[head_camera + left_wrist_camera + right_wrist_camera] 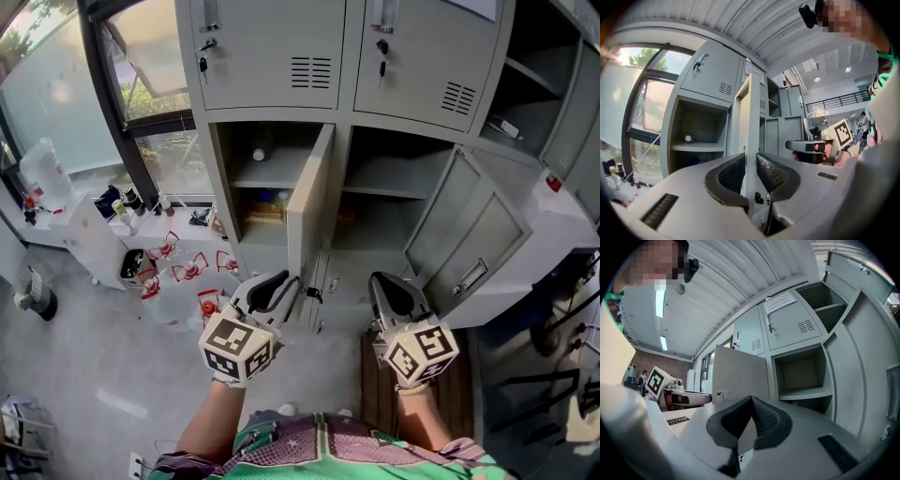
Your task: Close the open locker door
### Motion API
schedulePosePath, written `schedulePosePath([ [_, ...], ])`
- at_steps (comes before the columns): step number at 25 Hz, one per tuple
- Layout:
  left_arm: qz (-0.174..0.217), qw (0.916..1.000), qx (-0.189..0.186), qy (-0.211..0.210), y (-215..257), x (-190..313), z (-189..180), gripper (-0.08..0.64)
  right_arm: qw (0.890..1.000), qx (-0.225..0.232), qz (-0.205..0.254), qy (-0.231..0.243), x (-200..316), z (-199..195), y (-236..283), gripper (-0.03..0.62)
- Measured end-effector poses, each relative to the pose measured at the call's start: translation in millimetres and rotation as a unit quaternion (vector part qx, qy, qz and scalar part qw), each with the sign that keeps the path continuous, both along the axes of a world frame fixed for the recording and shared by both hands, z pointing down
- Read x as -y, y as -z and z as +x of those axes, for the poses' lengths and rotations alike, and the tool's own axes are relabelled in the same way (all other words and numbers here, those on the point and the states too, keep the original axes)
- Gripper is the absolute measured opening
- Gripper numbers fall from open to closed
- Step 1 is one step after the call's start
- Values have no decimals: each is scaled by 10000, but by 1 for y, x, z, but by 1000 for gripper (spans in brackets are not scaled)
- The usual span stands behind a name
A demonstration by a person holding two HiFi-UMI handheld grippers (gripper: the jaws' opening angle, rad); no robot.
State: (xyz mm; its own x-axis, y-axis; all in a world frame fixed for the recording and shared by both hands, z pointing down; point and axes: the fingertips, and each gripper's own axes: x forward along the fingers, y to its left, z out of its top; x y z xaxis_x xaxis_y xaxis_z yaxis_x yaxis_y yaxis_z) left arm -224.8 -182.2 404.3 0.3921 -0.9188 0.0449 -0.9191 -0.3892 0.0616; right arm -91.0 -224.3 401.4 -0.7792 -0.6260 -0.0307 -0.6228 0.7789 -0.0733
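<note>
Lockers (272,56): grey metal bank; upper doors are closed and have vent slots.
Door (311,202): open, standing out about square to the locker front, between the left middle compartment and the one to its right.
Compartment (262,169): uncovered and just left of the door; it has one shelf with a small round thing on it.
Latch (759,198): on the door's free edge, seen below the left gripper's pads.
Left gripper (283,284): jaws part-way closed, one pad on each face of the door's free edge, gripping it low down.
Right gripper (751,401): jaws together with nothing between them; it is just right of the door and not touching it.
Second door (469,234): also open, further right, swung out at a slant.
Window (141,56): left of the lockers.
Floor (84,356): grey, with bottles and red-framed bits lying below the window.
</note>
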Motion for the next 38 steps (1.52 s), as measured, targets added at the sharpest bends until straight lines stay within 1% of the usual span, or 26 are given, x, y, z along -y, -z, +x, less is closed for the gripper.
schedulePosePath([
  [7,3,10000,43,17,0,0,-33,86,10000,46,-21,19,-11,-30,4,8],
  [14,26,9998,2,-179,0,2,-58,86,9999,-5,105,-58,-20,-58,1,8],
  [19,69,9998,-34,-180,1,5,-82,86,9994,-69,5,-349,-25,-72,-2,8],
  [23,83,9998,-24,-161,0,11,-103,83,9988,-115,62,-478,-28,-80,-4,8],
  [25,93,9998,24,-159,0,14,-113,67,9983,-126,44,-576,-31,-84,-3,8],
  [28,94,9997,23,-221,0,19,-125,64,9978,-195,-6,-641,-34,-90,-6,8],
  [30,87,9998,-12,-172,0,22,-133,60,9977,-262,-5,-631,-32,-92,-9,8],
  [33,104,9999,-94,-25,0,28,-144,34,9972,-295,-48,-688,-23,-92,-7,8],
  [38,167,9995,-272,75,2,40,-157,28,9980,-267,-76,-569,-3,-104,-5,8],
])
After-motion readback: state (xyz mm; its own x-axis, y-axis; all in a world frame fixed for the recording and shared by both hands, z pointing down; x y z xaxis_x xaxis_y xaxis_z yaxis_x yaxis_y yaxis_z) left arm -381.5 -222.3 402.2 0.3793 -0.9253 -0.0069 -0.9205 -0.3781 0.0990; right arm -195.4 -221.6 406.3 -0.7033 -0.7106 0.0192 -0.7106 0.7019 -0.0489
